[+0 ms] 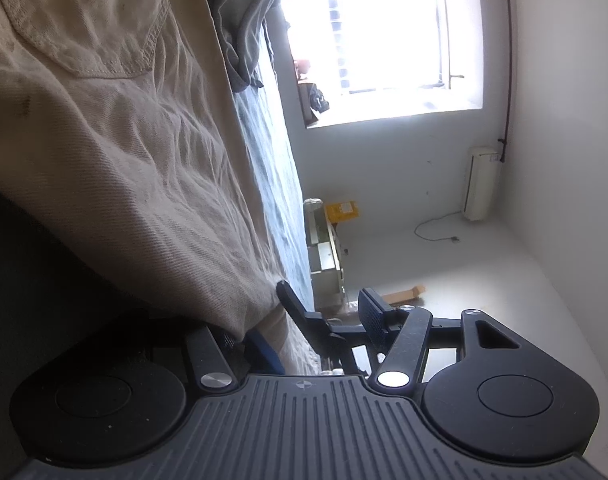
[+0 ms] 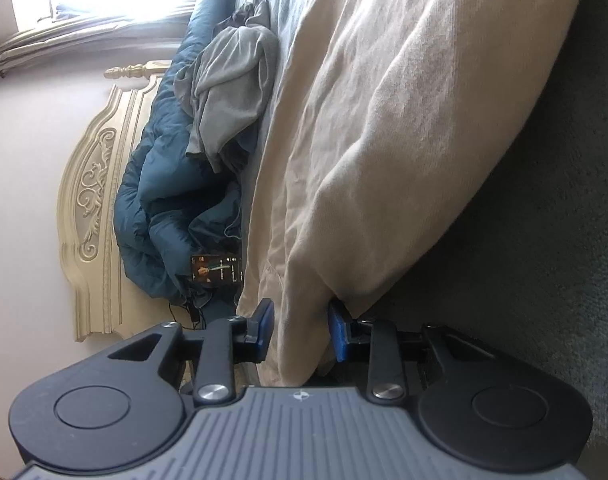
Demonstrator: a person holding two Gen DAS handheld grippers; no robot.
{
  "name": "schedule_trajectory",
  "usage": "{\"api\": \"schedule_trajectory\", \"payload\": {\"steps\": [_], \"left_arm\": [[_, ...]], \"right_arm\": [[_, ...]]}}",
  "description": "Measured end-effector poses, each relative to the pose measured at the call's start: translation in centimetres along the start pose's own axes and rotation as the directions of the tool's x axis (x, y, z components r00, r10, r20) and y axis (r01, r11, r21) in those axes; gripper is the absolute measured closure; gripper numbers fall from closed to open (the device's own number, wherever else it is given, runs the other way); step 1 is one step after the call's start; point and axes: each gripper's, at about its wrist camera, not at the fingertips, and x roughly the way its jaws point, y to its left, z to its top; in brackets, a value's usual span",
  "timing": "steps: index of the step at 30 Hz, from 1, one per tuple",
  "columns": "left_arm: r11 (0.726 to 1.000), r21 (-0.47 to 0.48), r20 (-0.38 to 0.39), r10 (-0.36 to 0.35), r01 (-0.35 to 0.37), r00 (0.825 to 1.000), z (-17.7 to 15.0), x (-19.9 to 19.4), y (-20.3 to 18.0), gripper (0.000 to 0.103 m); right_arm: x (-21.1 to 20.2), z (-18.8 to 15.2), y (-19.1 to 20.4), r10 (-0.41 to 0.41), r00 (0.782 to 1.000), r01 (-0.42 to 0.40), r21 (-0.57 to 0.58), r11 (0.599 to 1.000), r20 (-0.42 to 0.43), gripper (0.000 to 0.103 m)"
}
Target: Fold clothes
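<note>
Beige cotton trousers [image 1: 115, 140] fill most of both views, lying spread across a bed [image 1: 275, 184] with a blue-grey sheet. The cameras are tipped sideways, so the bed runs up the frame. A patch pocket with heavy stitching shows on the trousers in the left wrist view.

The left hand-held gripper [image 1: 326, 306] sits at the edge of the trousers, its fingers standing apart. The fabric edge lies against the left finger; the gap between the fingers looks empty, though cloth hides part of that side.

The right hand-held gripper [image 2: 299, 330] has a thick fold of the trousers [image 2: 384, 128] between its blue pads. A pad touches the cloth on each side, so it appears to be gripping the fold, though the fingers are not fully closed.

Beyond the trousers, toward the carved cream headboard [image 2: 95, 184], lie a crumpled grey garment [image 2: 227, 92], a dark teal quilt [image 2: 159, 200] and a lit phone [image 2: 215, 269].

The cloth looks like a sturdy twill: soft and limp, not fragile, heavier than a shirt, and it creases readily. It should drape rather than hold shape, so the best holds are likely at stitched, doubled places such as a waistband, hem or side seam, with both ends supported together.

Whether a fold is being started or finished cannot be told.
</note>
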Motion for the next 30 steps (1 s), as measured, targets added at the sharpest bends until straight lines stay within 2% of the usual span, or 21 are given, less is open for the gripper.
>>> {"api": "schedule_trajectory", "payload": {"steps": [3, 6, 18, 23, 26, 30], "left_arm": [[1.000, 0.006, -0.009, 0.004, -0.003, 1.000, -0.1, -0.3, -0.2, 0.042], [1.000, 0.023, -0.020, 0.008, -0.008, 1.000, -0.3, -0.8, -0.5, 0.038], [0.998, 0.064, -0.032, -0.010, 0.012, 0.999, -0.6, -2.1, -1.7, 0.023], [0.998, 0.049, -0.048, -0.021, 0.024, 0.999, -0.6, -1.7, -1.5, 0.021], [0.997, 0.033, -0.070, -0.064, 0.067, 0.995, -0.8, -2.1, -1.5, 0.020], [0.998, 0.035, -0.044, -0.055, 0.057, 0.998, -0.4, -2.1, -1.5, 0.019]], "right_arm": [[-0.1, -0.1, -0.3, 0.016, 1.000, -0.016, 0.000, 1.000, 0.006, 0.085], [-0.2, -0.3, -0.6, 0.033, 0.999, -0.033, 0.001, 0.999, 0.013, 0.089], [-0.3, -0.2, -0.8, 0.083, 0.996, -0.084, 0.018, 0.996, 0.027, 0.089], [0.2, -0.3, -0.6, 0.087, 0.995, -0.087, 0.000, 0.996, 0.049, 0.091], [0.1, -0.4, -0.3, 0.079, 0.994, -0.076, -0.041, 0.996, 0.073, 0.091], [0.0, -0.4, -0.4, 0.089, 0.993, -0.083, -0.068, 0.994, 0.083, 0.091]]}}
